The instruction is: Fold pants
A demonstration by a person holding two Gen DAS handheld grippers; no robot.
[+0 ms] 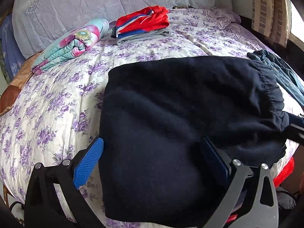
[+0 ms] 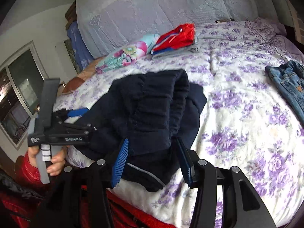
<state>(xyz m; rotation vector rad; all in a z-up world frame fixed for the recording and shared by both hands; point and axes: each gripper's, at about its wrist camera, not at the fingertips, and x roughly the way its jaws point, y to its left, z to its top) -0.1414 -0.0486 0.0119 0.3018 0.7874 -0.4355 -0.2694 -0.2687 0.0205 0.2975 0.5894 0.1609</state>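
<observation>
Dark navy pants (image 1: 171, 114) lie folded in a thick bundle at the near edge of the bed; they also show in the right wrist view (image 2: 152, 110). My left gripper (image 1: 152, 152) is open, its blue fingers (image 1: 89, 161) standing either side of the bundle's near end. My right gripper (image 2: 152, 155) is open too, its fingers straddling the gathered waistband end without pinching it. The left gripper shows in the right wrist view (image 2: 76, 114), held by a hand at the bundle's left side.
The bed has a white quilt with purple flowers (image 1: 57, 98). A folded floral blanket (image 1: 76, 43) and a stack of red, blue and grey folded clothes (image 1: 144, 24) lie at the back. Blue jeans (image 2: 286, 87) lie to the right. A red jacket (image 2: 22, 180) is at the bed's near edge.
</observation>
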